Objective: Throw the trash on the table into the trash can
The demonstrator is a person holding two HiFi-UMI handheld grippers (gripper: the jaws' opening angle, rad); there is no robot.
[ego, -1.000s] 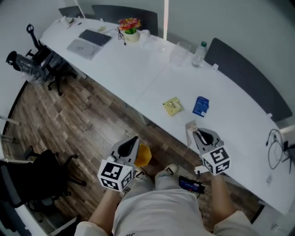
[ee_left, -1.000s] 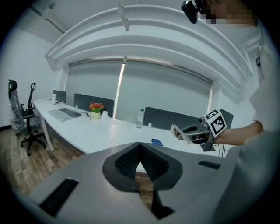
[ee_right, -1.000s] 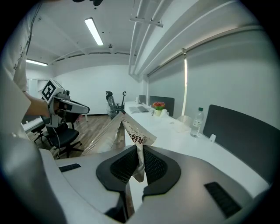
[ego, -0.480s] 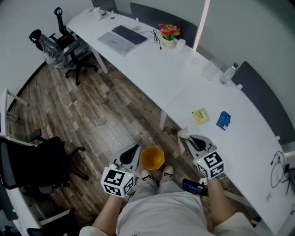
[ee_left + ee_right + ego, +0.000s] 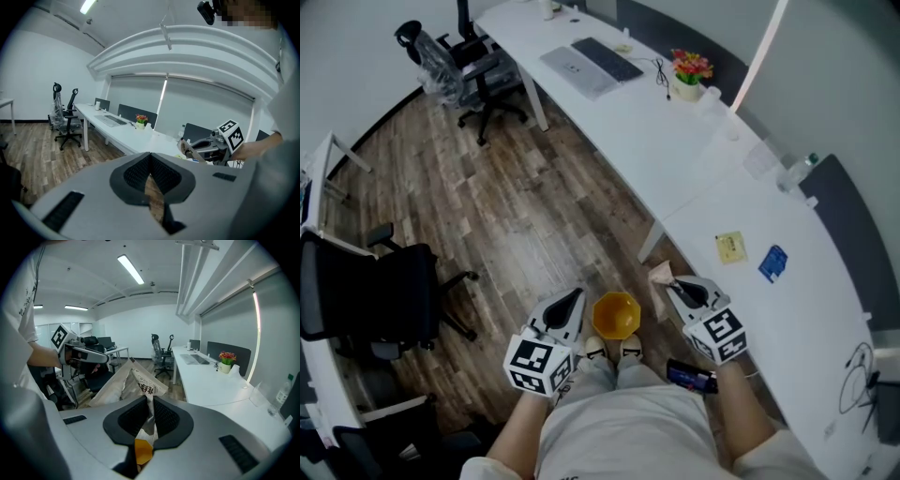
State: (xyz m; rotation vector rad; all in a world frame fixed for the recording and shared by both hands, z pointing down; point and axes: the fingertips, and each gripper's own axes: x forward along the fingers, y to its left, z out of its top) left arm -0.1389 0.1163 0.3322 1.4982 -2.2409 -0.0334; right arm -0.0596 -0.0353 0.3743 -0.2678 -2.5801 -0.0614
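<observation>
claw on the right (image 5: 149,401): clenched on the lower end of a crumpled paper wrapper (image 5: 137,379), with the pads pressing it from both sides
wrapper: brown paper with dark print, fanning up and out beyond the jaw tips; in the head view it (image 5: 660,277) sticks out past the right claw (image 5: 672,287), off the table and over the floor
claw on the left (image 5: 150,157): pads brought together at their tips with nothing between them; wood floor shows through the slit lower down
claws together: in the head view the left claw (image 5: 567,305) and the right one sit on either side of the trash can, both angled down
trash can (image 5: 603,315): small, orange, many-sided, standing on the floor between the two claws and just ahead of the person's shoes (image 5: 611,351); the wrapper is near its right side, not inside it
table (image 5: 694,169): long, white, curving along the right, well clear of the left claw
trash on the table: a yellow packet (image 5: 730,247) and a blue packet (image 5: 772,263) lie flat near each other, beyond the right claw
farther along the table: a bottle (image 5: 807,163), a pot of flowers (image 5: 691,68), a laptop (image 5: 591,66)
floor: wood planks, with a black office chair (image 5: 356,300) to the left and more chairs (image 5: 459,56) at the far end
</observation>
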